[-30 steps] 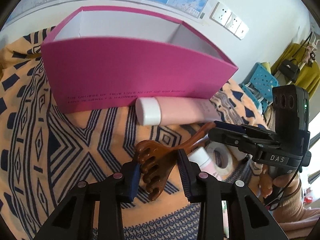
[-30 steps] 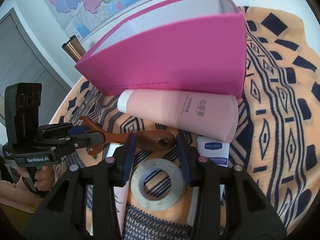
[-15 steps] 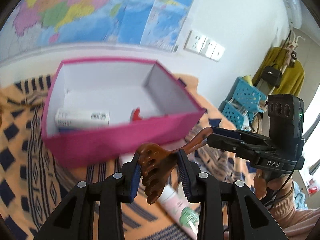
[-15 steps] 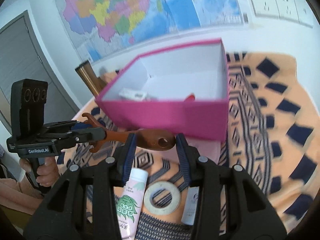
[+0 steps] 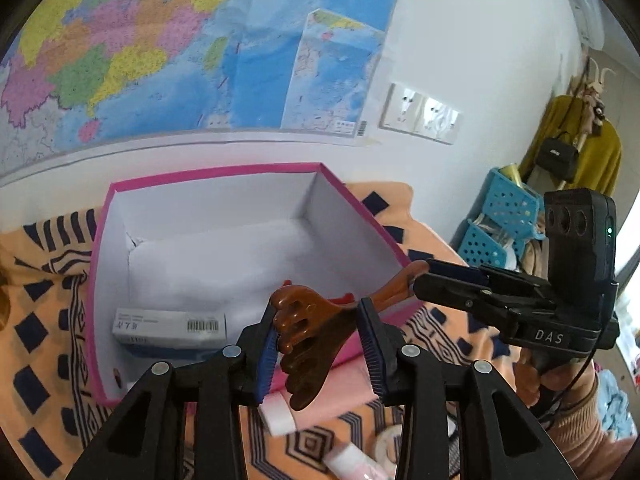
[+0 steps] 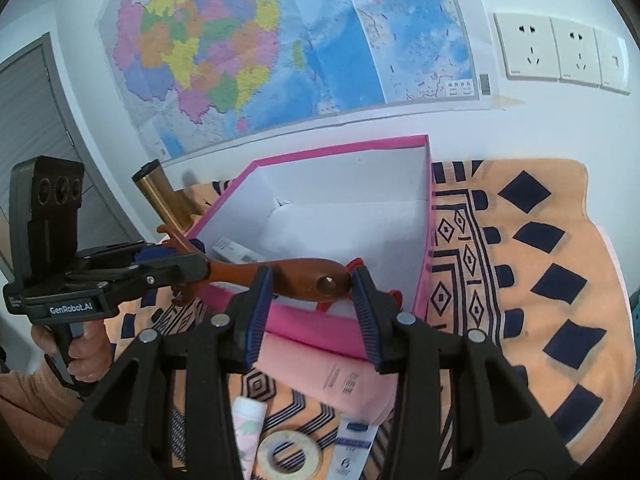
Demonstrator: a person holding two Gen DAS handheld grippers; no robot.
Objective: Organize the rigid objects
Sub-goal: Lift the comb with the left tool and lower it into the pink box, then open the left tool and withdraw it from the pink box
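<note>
Two grippers share one brown wooden scratcher (image 5: 308,328) above the near wall of a pink box (image 5: 372,216). The left gripper (image 5: 318,344) has the claw-shaped head between its blue pads; the head lies against the left pad while a gap shows at the right pad, and the jaws are opening. The right gripper (image 6: 310,300) clamps the rounded handle end, both pads pressing on it, and the shaft runs from there leftward to the other gripper. Ahead of both grippers the box stands open, white inside, holding a small white carton (image 5: 170,326) with a barcode on the left and something red (image 6: 394,296), mostly hidden behind the scratcher, near the front wall. Below the right gripper a pink bottle (image 6: 332,376) lies against the box's outer wall on the patterned orange cloth (image 6: 540,240) that covers the table. Nearer still lie a small white tube (image 6: 248,424), a tape ring (image 6: 290,450) and a blue-and-white tube (image 6: 354,442). Left of the box stands a gold cylinder (image 6: 164,200). A hand (image 6: 80,356) grips the left gripper's handle. A map (image 6: 280,44) and sockets (image 6: 560,52) hang on the wall beyond.
</note>
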